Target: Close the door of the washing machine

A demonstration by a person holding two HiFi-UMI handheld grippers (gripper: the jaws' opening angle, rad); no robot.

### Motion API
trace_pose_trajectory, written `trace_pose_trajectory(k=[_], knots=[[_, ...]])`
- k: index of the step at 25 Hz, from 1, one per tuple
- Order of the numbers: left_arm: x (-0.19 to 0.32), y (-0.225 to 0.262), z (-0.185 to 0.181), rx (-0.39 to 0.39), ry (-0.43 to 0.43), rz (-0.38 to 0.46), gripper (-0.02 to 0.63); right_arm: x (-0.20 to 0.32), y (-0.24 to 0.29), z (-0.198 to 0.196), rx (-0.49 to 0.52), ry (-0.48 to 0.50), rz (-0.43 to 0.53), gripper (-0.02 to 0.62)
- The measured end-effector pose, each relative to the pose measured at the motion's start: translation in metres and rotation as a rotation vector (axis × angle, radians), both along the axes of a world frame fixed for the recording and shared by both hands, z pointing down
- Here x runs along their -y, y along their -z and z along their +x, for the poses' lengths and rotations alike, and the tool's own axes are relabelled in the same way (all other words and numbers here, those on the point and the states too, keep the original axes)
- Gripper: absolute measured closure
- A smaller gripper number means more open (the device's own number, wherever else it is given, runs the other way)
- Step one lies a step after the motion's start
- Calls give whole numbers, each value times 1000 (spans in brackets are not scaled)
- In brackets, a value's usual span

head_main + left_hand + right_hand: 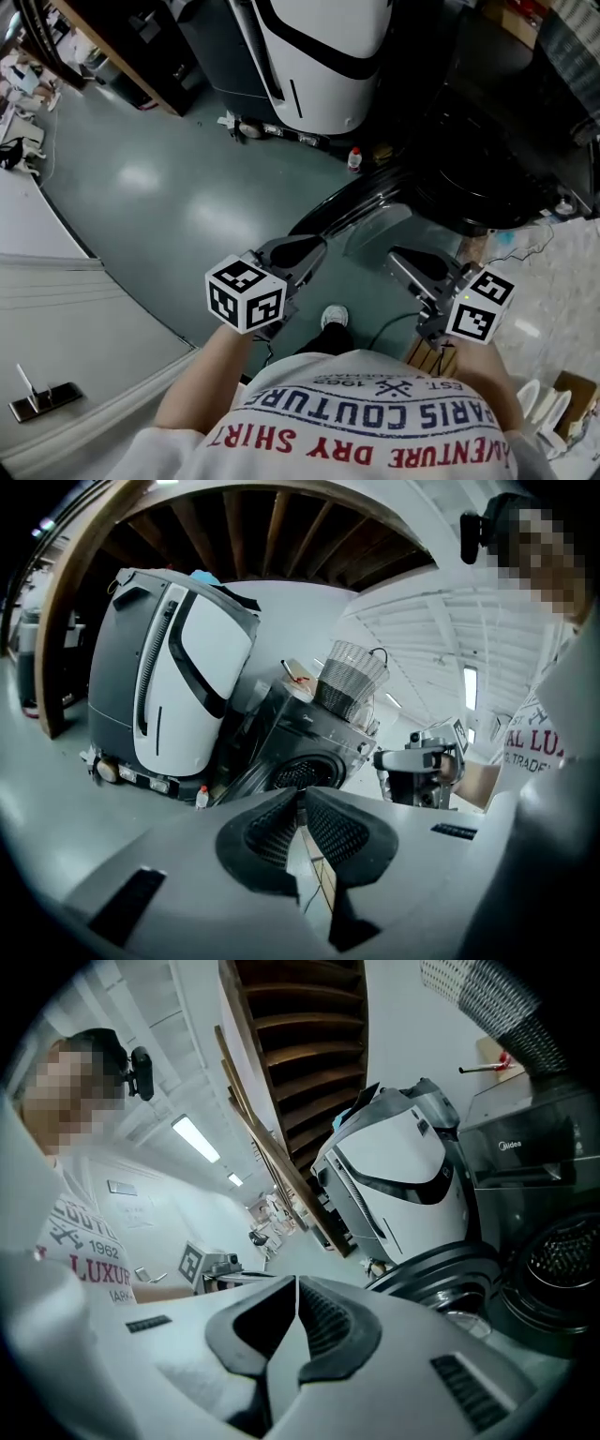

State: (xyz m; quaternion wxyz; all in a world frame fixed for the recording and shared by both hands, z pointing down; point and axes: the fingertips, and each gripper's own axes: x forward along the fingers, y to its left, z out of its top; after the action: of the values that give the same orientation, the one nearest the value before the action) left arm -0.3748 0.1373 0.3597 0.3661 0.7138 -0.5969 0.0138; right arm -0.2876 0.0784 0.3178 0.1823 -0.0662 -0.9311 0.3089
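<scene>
The dark front-loading washing machine (506,141) stands at the upper right of the head view, and its round door (352,202) hangs open toward me. Its drum opening (302,772) shows in the left gripper view, and the door (441,1274) shows beside the drum (561,1265) in the right gripper view. My left gripper (298,251) is shut and empty, just short of the door's near edge. Right of the door, the right gripper (412,265) is likewise shut on nothing. Both jaw pairs (302,803) (296,1299) meet at their tips.
A large white and grey machine (323,56) stands left of the washer on the grey-green floor, with a small bottle (354,159) at its foot. A wire basket (349,679) sits on top of the washer. A wooden shelf unit (112,47) is at the upper left.
</scene>
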Motion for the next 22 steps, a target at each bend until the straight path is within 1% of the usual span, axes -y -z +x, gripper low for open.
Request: trace_pose_trajectory(k=[1, 2, 3, 4, 5, 7, 9, 10, 12, 14, 16, 18, 22], knots=[[2, -8, -7, -3, -5, -7, 569, 3, -2, -2, -1, -4, 0, 571], [3, -15, -13, -5, -12, -16, 540, 6, -5, -4, -6, -6, 1, 571], [3, -24, -18, -3, -19, -30, 491, 7, -8, -4, -15, -9, 1, 571], [3, -33, -22, 5, -28, -47, 466, 9, -11, -3, -26, -13, 0, 571], [1, -43, -26, 21, -38, -65, 461, 10, -15, -2, -38, -19, -4, 571], [0, -64, -34, 71, -66, -102, 443, 12, -21, 1, -57, -32, -11, 571], [-2, -83, -40, 133, -111, -130, 388, 12, -26, 4, -73, -44, -19, 571], [-3, -91, -42, 170, -140, -139, 366, 12, -29, 6, -82, -48, -23, 571], [-3, -105, -43, 246, -207, -150, 342, 12, -35, 11, -99, -57, -30, 571], [-1, -119, -43, 309, -275, -162, 309, 13, -41, 16, -119, -64, -37, 571], [2, -132, -45, 367, -323, -169, 274, 15, -47, 20, -135, -69, -43, 571], [6, -144, -49, 404, -346, -171, 251, 17, -52, 23, -147, -73, -48, 571], [11, -174, -56, 424, -380, -202, 221, 18, -58, 28, -165, -88, -57, 571]])
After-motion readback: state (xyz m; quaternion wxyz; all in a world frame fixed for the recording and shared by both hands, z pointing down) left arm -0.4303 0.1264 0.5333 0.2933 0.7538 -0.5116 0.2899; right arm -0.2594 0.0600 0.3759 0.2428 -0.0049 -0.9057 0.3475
